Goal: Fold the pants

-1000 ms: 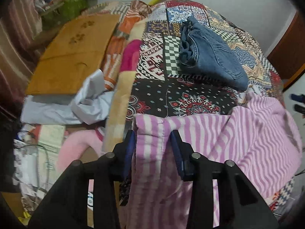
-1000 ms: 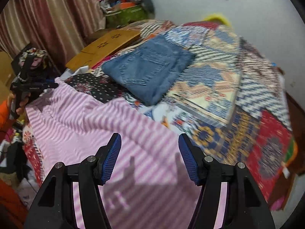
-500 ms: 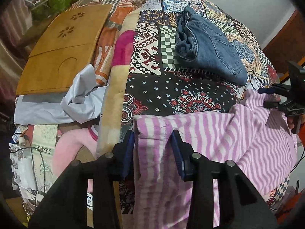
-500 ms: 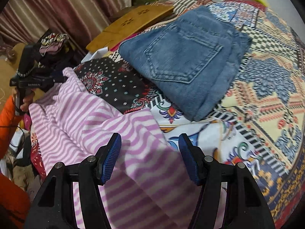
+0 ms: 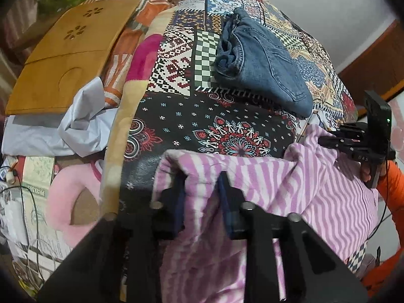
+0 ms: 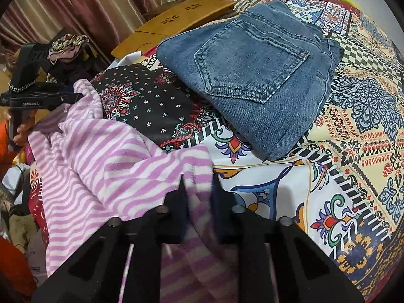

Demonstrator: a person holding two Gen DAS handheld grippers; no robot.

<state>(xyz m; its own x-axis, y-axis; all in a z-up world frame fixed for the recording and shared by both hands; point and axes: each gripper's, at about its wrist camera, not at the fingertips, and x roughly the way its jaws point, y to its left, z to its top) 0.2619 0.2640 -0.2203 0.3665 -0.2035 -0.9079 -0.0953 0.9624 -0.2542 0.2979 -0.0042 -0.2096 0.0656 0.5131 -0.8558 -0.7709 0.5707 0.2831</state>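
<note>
At near bed edge, left gripper (image 5: 200,189) and right gripper (image 6: 199,189), jaws just closing, clamp purple-and-white striped fleece pants (image 6: 106,151) at opposite corners, likely to lift and fold.

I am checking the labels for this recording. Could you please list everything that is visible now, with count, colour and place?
striped pants: one, pink and white, near edge of the bed, held at two corners
jeans: one, blue, folded, farther back on the bed
bedspread: one, many-coloured patchwork, covers the bed
wooden board: one, brown, left of the bed
grey cloth: one, crumpled, below the board
pink cushion: one, on the floor
curtain: striped red-brown, behind
left gripper: black, jaws have just closed on the pants
right gripper: black, likewise
sleeve: orange
</note>
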